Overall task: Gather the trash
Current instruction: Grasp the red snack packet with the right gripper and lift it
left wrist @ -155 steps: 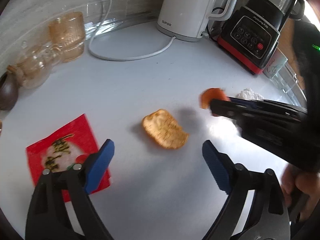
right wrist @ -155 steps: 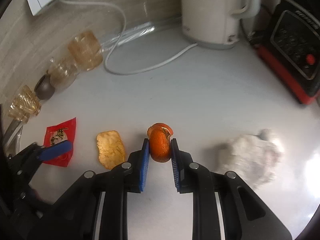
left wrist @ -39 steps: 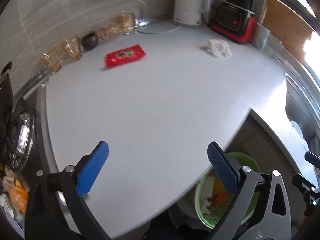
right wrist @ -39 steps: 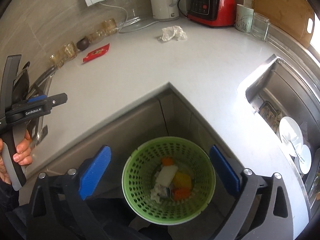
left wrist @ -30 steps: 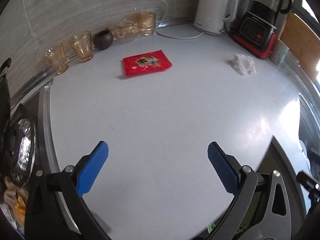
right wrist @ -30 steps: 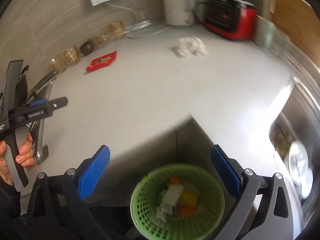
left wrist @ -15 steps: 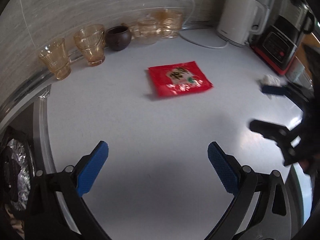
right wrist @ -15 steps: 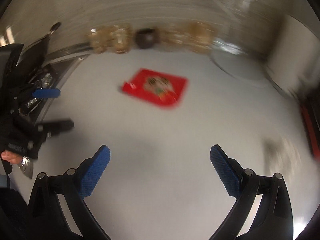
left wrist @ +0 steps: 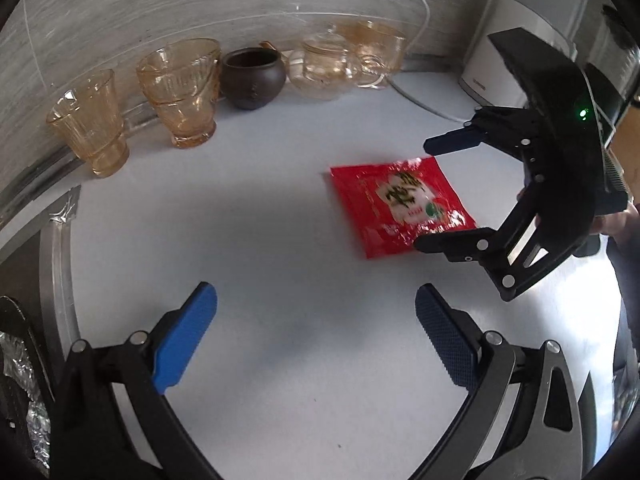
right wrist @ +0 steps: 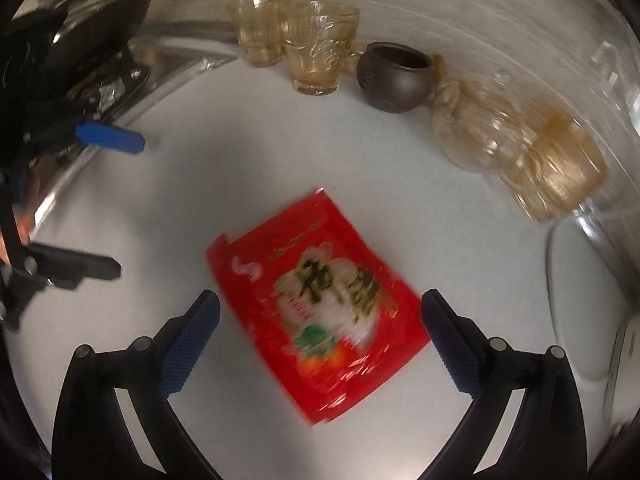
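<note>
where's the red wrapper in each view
Left wrist: the red wrapper lies flat on the white counter, right of centre, between the open fingers of the right tool.
Right wrist: the red wrapper sits low in the centre, between that tool's own fingers.
Shared landmark: the dark brown pot by the wall, among the amber glasses.

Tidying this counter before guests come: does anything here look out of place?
Yes: a red wrapper lies flat and askew on the white counter, apart from the glasses lined along the wall.
</note>
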Demonstrator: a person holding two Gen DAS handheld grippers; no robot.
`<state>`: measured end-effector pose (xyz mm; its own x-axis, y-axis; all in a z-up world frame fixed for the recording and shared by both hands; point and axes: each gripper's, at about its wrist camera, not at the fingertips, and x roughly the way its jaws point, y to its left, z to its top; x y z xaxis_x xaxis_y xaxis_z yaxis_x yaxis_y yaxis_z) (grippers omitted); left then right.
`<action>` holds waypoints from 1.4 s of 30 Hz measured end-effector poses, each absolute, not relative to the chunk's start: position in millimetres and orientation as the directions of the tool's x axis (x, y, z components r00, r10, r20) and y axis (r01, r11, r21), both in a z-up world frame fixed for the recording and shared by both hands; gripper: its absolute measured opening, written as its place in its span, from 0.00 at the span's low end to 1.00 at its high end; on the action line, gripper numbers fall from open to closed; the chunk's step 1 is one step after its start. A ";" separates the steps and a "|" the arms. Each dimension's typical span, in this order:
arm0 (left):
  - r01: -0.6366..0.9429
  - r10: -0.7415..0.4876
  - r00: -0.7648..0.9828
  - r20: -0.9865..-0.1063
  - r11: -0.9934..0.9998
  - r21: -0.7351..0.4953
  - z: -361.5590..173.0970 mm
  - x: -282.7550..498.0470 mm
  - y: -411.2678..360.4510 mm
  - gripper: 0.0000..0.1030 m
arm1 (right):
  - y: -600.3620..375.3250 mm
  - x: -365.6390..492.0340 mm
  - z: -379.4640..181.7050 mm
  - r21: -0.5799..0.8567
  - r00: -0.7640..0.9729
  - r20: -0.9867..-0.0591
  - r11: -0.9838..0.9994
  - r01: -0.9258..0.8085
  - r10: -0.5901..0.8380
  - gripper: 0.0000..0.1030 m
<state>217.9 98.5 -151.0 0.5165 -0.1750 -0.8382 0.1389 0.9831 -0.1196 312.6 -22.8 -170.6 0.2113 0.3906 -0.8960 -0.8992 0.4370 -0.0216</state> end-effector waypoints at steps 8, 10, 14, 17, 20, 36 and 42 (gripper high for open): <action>0.105 -0.172 0.513 -0.841 0.985 -0.137 -153.1 228.0 107.0 0.92 | -9.6 320.7 -184.3 0.016 0.106 -0.921 0.308 -0.951 0.376 0.97; 0.100 -0.173 0.509 -0.843 0.985 -0.141 -154.6 230.2 108.8 0.92 | -6.3 320.2 -188.0 0.004 0.103 -0.924 0.281 -0.960 0.367 0.96; 0.086 -0.162 0.507 -0.846 0.987 -0.138 -156.2 232.9 109.7 0.92 | -5.7 320.9 -187.0 0.007 0.097 -0.920 0.263 -0.965 0.379 0.95; 0.078 -0.160 0.506 -0.848 0.987 -0.140 -156.5 236.2 109.4 0.92 | -10.4 322.7 -184.2 0.009 0.104 -0.916 0.277 -0.961 0.389 0.88; 0.078 -0.161 0.509 -0.846 0.987 -0.141 -154.0 235.8 107.6 0.92 | -16.1 327.2 -179.2 0.012 0.119 -0.910 0.312 -0.950 0.397 0.69; 0.098 -0.167 0.522 -0.836 0.986 -0.135 -146.4 243.4 98.2 0.92 | -23.3 301.5 -169.5 0.021 0.205 -0.908 0.528 -0.849 0.366 0.13; 0.167 -0.173 0.528 -0.832 0.981 -0.098 -139.2 241.0 76.4 0.92 | -62.7 290.2 -156.4 0.077 0.288 -0.881 0.714 -0.695 0.375 0.13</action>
<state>241.0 76.4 -139.2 0.5276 -0.1732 -0.8316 0.1669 0.9810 -0.0984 290.2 -62.6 -156.4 0.2879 0.3749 -0.8812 -0.6954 0.7145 0.0767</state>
